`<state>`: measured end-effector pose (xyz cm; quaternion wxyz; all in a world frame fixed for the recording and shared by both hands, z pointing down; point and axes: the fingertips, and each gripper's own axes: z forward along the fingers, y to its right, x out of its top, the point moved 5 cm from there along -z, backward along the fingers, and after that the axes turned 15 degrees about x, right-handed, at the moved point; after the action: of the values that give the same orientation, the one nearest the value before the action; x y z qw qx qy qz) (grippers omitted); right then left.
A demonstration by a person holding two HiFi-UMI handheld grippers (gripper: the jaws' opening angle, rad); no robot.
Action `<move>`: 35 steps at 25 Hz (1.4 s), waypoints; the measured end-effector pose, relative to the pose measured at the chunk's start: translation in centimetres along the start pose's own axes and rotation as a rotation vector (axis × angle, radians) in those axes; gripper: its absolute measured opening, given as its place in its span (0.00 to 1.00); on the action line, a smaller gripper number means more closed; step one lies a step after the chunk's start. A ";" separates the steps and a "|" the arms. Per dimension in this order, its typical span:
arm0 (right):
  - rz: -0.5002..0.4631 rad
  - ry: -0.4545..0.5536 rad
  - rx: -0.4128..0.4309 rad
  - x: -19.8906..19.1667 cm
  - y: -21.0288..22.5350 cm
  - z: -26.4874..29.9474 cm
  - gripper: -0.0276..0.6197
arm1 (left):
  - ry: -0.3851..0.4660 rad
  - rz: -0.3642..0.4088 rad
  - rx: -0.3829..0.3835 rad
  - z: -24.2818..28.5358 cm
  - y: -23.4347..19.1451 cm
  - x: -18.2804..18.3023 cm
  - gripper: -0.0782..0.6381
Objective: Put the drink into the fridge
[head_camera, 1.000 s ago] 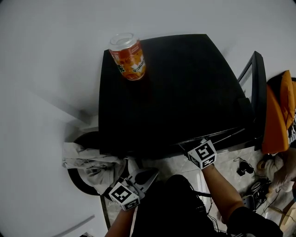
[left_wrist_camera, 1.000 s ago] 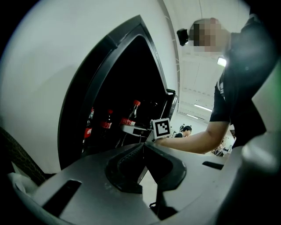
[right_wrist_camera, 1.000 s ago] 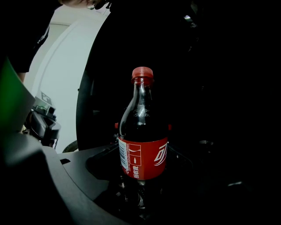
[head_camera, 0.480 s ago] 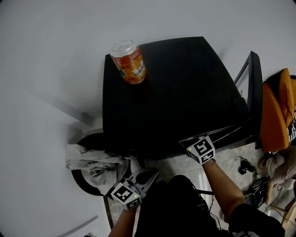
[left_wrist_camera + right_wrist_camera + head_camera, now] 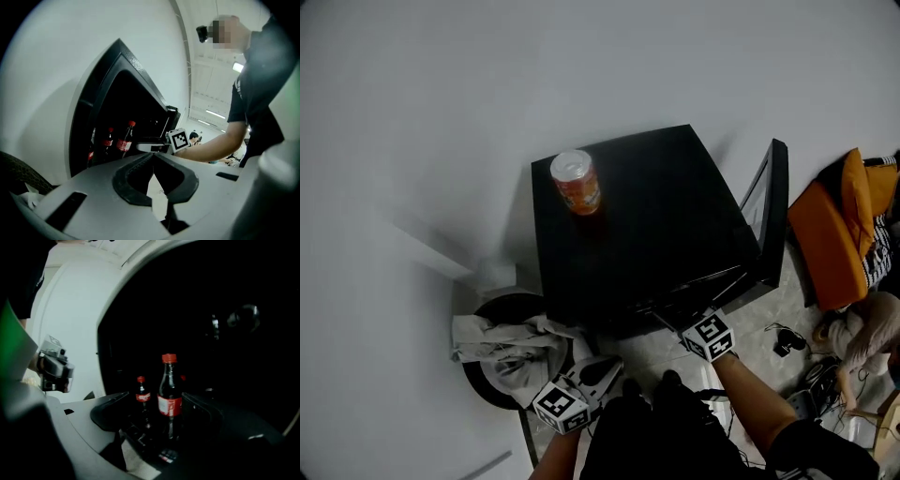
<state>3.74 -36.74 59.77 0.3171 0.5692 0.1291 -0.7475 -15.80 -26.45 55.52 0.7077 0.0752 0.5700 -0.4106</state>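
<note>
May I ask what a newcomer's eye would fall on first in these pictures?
The orange can stands out most, upright and alone near the back left corner on top of the black fridge. Next comes the fridge door, swung open at the head view's right. In the right gripper view, two red-capped bottles stand upright inside the dark fridge.

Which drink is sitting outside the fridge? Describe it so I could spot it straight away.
Find the black fridge against the white wall, its door swung open. On its flat top, toward the back left corner, stands an orange can with a silvery lid. It is the only drink outside, and the only orange one: the bottles inside are dark with red caps.
</note>
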 end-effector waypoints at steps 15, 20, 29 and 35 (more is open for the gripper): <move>-0.019 0.023 0.132 6.9 -13.2 -8.0 0.40 | 0.122 0.030 -0.135 -3.0 4.4 4.4 0.13; -0.075 0.082 0.186 7.7 -16.4 -11.1 0.09 | 0.163 0.016 -0.111 -4.5 8.3 3.4 0.13; -0.015 0.159 0.298 2.4 -22.0 -21.2 0.09 | 0.178 -0.093 -0.036 -7.5 18.1 -2.1 0.12; 0.116 0.134 0.247 -3.7 -23.6 -28.0 0.10 | 0.162 -0.212 -0.048 -10.4 25.0 -6.6 0.12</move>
<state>11.22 -1.94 50.31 0.2782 0.6590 0.0239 -0.6983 -6.95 -0.97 48.71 0.6135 0.0307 0.6397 -0.4619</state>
